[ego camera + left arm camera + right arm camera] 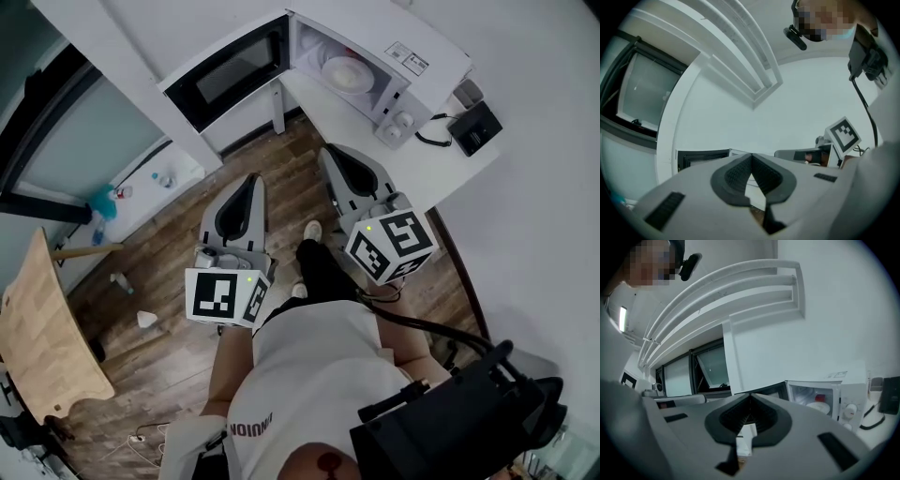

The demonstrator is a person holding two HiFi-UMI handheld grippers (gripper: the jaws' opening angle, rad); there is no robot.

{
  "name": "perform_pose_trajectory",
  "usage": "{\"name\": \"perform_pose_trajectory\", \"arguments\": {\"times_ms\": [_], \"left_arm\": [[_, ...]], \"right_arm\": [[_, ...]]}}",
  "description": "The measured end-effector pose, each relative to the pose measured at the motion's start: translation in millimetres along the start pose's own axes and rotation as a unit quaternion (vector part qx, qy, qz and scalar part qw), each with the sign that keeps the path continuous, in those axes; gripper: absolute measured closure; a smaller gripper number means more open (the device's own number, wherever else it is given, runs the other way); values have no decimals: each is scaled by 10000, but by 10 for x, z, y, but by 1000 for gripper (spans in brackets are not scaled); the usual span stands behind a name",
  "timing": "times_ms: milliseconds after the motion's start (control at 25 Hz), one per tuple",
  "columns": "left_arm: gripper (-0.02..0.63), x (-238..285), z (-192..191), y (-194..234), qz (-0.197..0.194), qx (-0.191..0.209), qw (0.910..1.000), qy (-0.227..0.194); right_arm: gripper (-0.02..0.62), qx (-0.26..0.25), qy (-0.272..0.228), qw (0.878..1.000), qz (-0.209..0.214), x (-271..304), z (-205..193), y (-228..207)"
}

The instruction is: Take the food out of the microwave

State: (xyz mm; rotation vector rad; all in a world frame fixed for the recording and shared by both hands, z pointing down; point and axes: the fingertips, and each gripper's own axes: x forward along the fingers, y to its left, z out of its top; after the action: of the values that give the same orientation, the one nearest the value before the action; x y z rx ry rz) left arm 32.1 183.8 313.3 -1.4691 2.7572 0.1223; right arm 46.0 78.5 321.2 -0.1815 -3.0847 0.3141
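Head camera sits high above the person, looking forward and steeply down. The microwave [412, 84] is at the top of its frame, well off, with the door [230, 80] swung open to its left. The left gripper [251, 180] camera looks level along its own jaws at the microwave, catching mostly the dark door. The right gripper [333, 155] camera also looks level, with the microwave towards its right, and sees into the open cavity. Head and right gripper views share that cavity, and all three share the door. The left gripper view also takes in the right gripper.
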Motion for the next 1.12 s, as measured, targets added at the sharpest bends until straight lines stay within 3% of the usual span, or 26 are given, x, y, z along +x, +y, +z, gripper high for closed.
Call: {"name": "perform_pose_trajectory", "arguments": {"times_ms": [320, 600, 920, 1120], "left_arm": [[592, 838, -2, 147, -288, -102, 9994, 177], [592, 1479, 88, 280, -394, -33, 9992, 48], [592, 2062, -125, 194, -997, -164, 9945, 291], [592, 2304, -246, 194, -1219, 23, 9909, 575]], "right_arm": [[574, -121, -9, 9999, -91, 540, 253, -520], [574, -169, -12, 9997, -184, 900, 445, -953], [574, -120, -38, 9987, -490, 1068, 485, -1410], [574, -27, -11, 9965, -830, 1129, 467, -1589]]}}
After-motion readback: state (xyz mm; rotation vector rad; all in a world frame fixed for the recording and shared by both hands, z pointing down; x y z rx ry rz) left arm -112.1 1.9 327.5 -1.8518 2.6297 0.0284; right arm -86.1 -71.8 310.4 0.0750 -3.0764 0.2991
